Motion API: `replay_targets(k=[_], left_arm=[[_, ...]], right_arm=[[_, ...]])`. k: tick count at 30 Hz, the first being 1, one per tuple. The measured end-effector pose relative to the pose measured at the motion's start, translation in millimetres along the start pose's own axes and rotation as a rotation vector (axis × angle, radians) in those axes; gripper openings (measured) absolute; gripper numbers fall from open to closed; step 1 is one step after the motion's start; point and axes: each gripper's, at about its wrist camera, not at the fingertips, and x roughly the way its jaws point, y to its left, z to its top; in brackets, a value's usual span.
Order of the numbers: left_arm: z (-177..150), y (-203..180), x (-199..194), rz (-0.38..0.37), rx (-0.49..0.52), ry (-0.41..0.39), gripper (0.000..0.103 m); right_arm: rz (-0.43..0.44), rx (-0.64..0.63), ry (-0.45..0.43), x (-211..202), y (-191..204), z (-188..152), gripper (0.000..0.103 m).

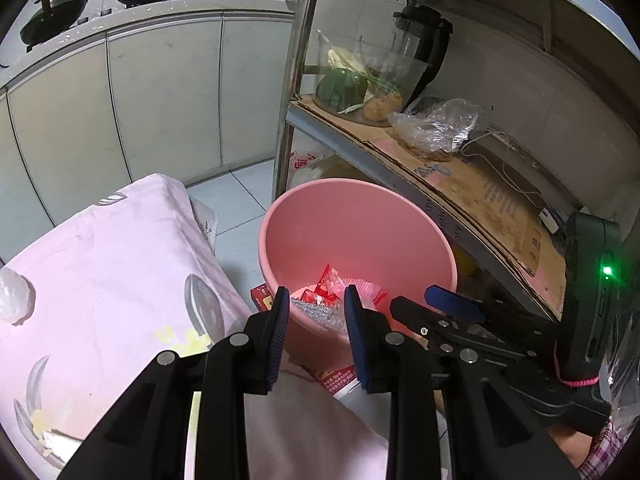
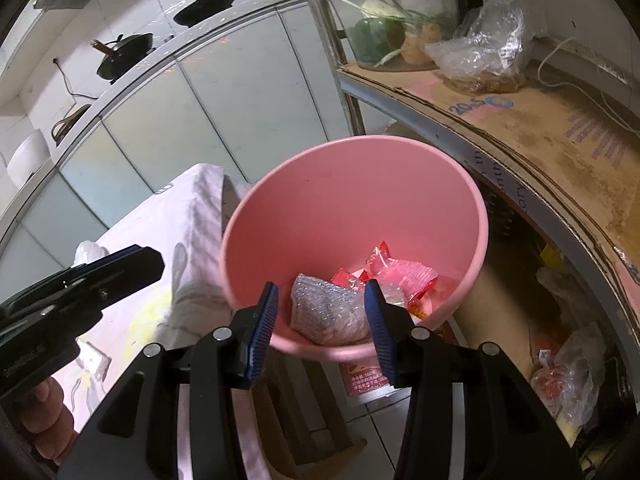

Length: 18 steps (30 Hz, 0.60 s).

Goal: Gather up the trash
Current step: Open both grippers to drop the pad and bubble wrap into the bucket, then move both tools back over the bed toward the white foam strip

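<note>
Both claws are open and hold nothing, right over the pink bin.

The bin (image 2: 352, 216) sits just past the cloth (image 1: 100, 264), and it already has a silver bag (image 2: 328, 308) and red wrappers (image 2: 400, 276) inside. One more piece, a white wad (image 1: 14, 298), lies on the cloth, off to the left. The left claw (image 1: 314, 312) is nearer to it than the right claw (image 2: 322, 312), so I think the left one should reach for it.
</note>
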Motion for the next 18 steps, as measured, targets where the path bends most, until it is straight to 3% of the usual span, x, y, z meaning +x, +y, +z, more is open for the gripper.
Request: replay_targets(k=[18], left_arm=[[-21.2,8.1,-33.4,0.033,-0.013,-0.026,0.027]], right_arm=[[0.037,-0.066,0.0,-25.4,31.1,-20.6,0.045]])
